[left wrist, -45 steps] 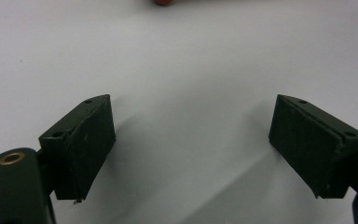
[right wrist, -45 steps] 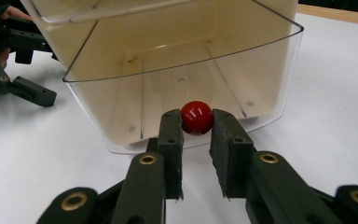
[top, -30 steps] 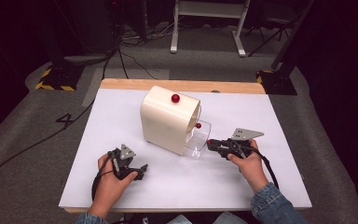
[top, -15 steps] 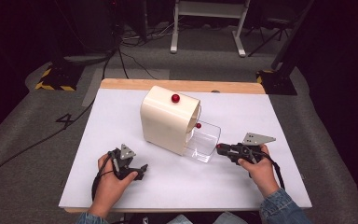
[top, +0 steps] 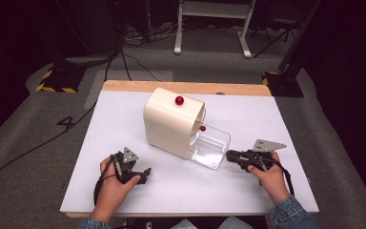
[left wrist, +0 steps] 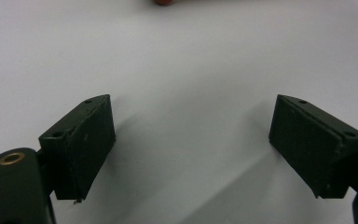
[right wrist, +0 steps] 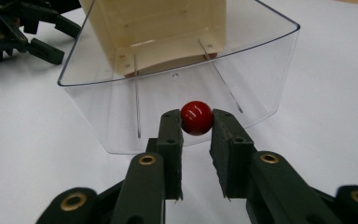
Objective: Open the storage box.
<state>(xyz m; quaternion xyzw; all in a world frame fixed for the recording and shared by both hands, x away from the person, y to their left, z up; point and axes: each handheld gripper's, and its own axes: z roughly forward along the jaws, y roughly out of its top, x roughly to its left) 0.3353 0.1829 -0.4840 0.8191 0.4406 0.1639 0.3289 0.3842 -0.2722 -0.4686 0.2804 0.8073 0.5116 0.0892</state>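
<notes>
A cream box (top: 171, 124) stands mid-table with a red ball (top: 179, 100) on its top and a second red ball (top: 202, 128) at its side opening. A clear tray (top: 212, 145) juts from that side. My right gripper (top: 228, 154) sits just outside the tray's outer wall. In the right gripper view it (right wrist: 196, 123) is shut on a third red ball (right wrist: 197, 117), in front of the clear tray (right wrist: 242, 70) and the box (right wrist: 158, 28). My left gripper (top: 145, 174) rests on the table front left; its jaws (left wrist: 191, 140) stand wide open with nothing between them.
The white table top (top: 248, 114) has a wooden strip (top: 186, 87) along its far edge. Cables and stand legs lie on the floor beyond. A reddish bit (left wrist: 163, 2) shows at the top edge of the left gripper view. The left gripper (right wrist: 23, 28) lies beyond the tray.
My right gripper has drawn back to the right, from over the clear tray to just outside it, with the red ball in it. The left hand has stayed put.
</notes>
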